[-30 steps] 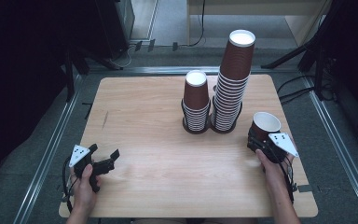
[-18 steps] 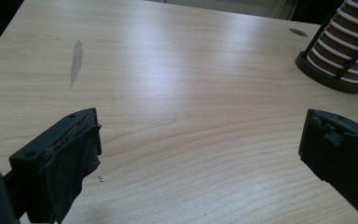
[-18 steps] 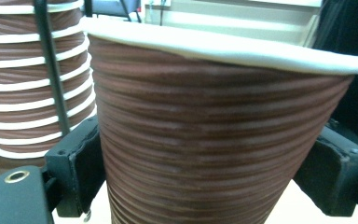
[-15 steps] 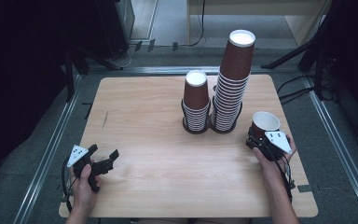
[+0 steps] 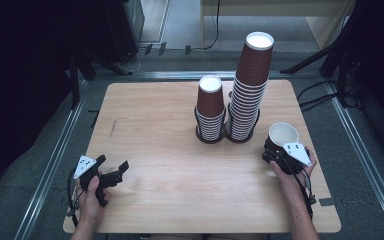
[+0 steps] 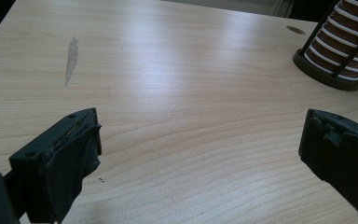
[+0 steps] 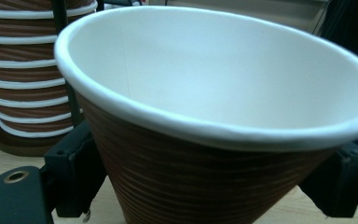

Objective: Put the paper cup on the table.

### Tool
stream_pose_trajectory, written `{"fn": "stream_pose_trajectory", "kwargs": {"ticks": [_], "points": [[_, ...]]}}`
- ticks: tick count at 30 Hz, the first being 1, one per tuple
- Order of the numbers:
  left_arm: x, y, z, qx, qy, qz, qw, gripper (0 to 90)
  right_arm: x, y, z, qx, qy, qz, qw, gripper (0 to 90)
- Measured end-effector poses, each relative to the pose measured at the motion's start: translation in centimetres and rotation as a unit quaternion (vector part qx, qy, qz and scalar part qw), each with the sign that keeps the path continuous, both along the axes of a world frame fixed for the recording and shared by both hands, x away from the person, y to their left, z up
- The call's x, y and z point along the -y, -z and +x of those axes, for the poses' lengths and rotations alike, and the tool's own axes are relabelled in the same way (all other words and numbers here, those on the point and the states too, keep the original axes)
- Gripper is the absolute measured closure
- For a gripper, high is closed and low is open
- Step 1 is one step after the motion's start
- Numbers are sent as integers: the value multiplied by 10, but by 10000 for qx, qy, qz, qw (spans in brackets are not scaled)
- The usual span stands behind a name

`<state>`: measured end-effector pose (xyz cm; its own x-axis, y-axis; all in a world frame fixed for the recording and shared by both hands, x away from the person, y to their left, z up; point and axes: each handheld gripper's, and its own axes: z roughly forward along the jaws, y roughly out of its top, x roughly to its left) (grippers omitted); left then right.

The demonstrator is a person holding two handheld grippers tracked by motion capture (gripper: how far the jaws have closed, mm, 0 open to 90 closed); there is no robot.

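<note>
Brown ribbed paper cup [image 7: 205, 177] w/ white inside, tilted, sits btwn the right gripper [image 7: 205, 186]'s two black jaws, which press its sides. Stack of cups [image 7: 28, 79] behind it at left, on wood table [image 7: 0, 163].

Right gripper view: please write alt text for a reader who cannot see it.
A brown ribbed paper cup with a white inside sits between the black jaws of the right gripper, close to the camera. Behind it, at left, is a stack of brown paper cups on the wooden table.
</note>
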<state>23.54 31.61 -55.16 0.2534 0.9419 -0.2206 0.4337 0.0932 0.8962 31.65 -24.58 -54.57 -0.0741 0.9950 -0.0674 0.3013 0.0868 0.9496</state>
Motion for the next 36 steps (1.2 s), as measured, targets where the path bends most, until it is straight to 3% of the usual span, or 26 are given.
{"fn": "stream_pose_trajectory", "kwargs": {"ticks": [5,9,11,16,22,36], "points": [[0,0,0,6,13,2,10000,0,0,-1,-2,-21,-77,83,9999,113],[0,0,0,4,16,-9,10000,0,3,-4,-3,-66,-392,376,9985,0],[1,0,0,6,23,8,10000,0,6,-5,-4,-67,-515,556,9971,0],[1,0,0,14,35,20,10000,0,10,-9,-9,-133,-556,634,9963,0],[1,0,0,24,33,8,10000,0,10,-15,-20,-124,-571,464,9972,0],[2,1,-1,46,19,25,10000,0,29,-22,-47,-79,-521,422,9977,0]]}}
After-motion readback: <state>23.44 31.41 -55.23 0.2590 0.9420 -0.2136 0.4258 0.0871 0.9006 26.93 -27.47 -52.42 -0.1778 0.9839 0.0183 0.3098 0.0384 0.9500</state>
